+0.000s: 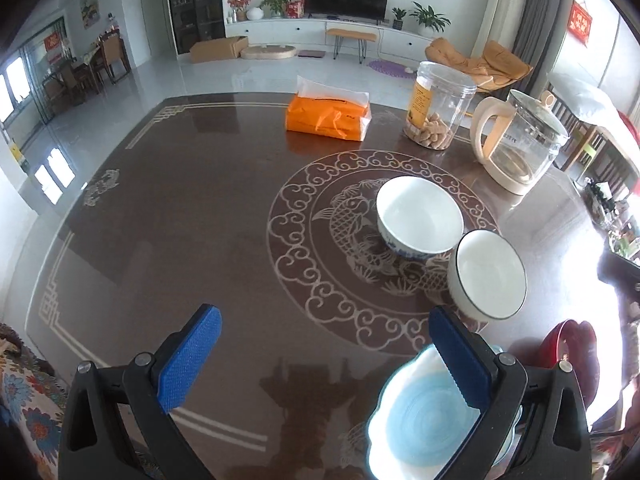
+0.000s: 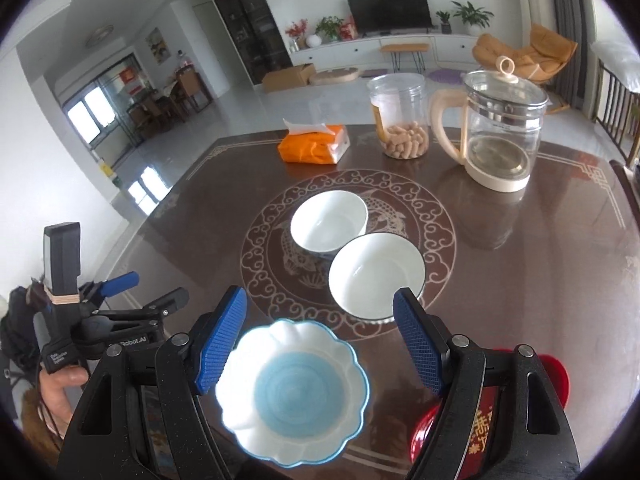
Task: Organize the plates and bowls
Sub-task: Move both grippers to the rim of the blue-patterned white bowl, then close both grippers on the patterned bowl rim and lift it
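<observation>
Right gripper (image 2: 320, 344) jaws apart over scalloped blue bowl (image 2: 294, 392), nothing held; rim should be straddled squarely before closing; left gripper (image 1: 324, 356) likewise apart, empty.

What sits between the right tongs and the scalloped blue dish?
Nothing visible. The right tongs are open, with the scalloped blue dish lying on the table directly below the gap between its pads. The two white bowls sit farther back, clear of that path.
</observation>
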A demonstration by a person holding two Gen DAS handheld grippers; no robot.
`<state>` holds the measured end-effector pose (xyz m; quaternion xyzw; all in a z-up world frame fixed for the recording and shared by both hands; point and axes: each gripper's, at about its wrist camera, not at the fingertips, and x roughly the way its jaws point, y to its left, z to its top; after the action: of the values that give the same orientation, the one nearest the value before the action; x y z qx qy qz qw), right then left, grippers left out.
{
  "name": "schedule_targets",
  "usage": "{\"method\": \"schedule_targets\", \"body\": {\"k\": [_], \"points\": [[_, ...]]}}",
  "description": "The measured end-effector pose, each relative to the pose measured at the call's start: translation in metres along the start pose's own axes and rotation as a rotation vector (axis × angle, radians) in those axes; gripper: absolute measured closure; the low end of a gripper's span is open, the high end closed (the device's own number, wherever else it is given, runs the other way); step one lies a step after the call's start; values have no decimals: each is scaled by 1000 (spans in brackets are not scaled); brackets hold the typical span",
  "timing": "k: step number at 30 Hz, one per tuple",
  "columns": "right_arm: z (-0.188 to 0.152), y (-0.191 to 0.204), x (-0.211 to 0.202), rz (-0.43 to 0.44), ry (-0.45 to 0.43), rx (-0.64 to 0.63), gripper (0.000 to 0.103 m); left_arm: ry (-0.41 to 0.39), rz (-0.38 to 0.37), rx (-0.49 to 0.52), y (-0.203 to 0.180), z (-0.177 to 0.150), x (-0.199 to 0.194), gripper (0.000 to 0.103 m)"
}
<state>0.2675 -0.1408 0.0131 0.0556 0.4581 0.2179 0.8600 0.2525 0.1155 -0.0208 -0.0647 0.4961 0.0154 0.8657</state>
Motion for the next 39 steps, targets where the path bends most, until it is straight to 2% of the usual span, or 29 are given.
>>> {"method": "schedule_targets", "body": {"k": [3,7,11,14,17,19,20,24,26,29,34,39], "points": [[33,-24,41,-11,84,50,24,72,-43,-29,-5,30,38,1],[63,-52,95,25,174,130,25,145,-41,-73,-11,54,87,15],[76,-54,141,14,260,115,26,190,-46,-99,-17,64,118,31],[77,-46,168,2,306,96,41,206,-57,-101,-24,68,131,41],[78,-44,190,-30,328,83,43,224,-60,-97,-30,71,142,51],[78,-45,202,-39,347,90,48,235,-62,-101,-33,73,150,54],[77,-46,207,-48,356,95,55,239,-62,-107,-33,73,152,55],[74,-51,219,-79,381,100,77,266,-94,-139,-36,74,165,68],[71,-54,222,-80,390,111,88,275,-113,-139,-38,73,170,83],[71,-55,221,-58,377,124,93,253,-127,-126,-43,72,169,95],[72,-47,216,-66,358,110,95,218,-116,-120,-45,73,153,96],[78,-39,185,-17,311,120,95,167,-154,-129,-40,71,104,96]]}}
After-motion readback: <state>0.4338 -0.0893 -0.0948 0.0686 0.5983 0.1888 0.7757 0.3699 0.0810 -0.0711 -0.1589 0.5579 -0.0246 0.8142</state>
